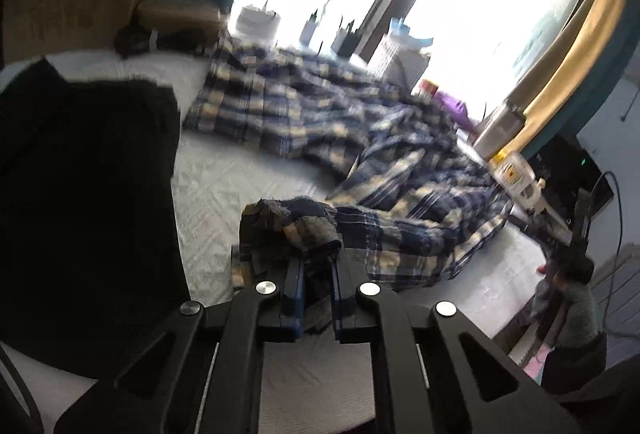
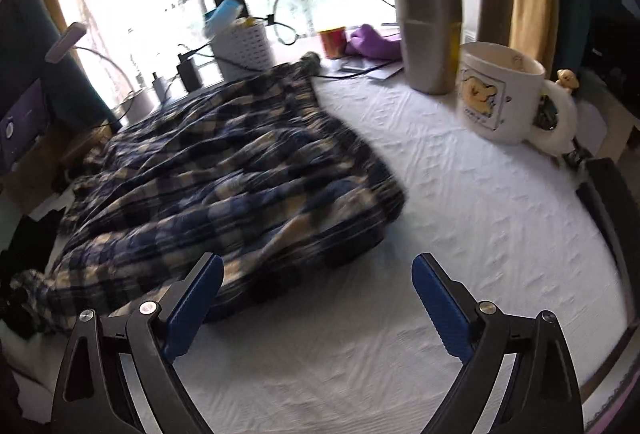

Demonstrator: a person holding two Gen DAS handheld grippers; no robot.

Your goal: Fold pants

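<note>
My left claw (image 1: 316,266) clamps the plaid pants (image 1: 320,122) hem; right claw (image 2: 316,274) (gaping, empty) needs a corner next.

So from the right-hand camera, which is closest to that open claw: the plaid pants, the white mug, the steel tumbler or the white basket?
From the right gripper, nearest first:
1. Plaid pants, just ahead on the left, by its left finger.
2. White mug, ahead on the right.
3. Steel tumbler, just behind the mug, slightly left.
4. White basket, at the back by the window, left of centre.
</note>
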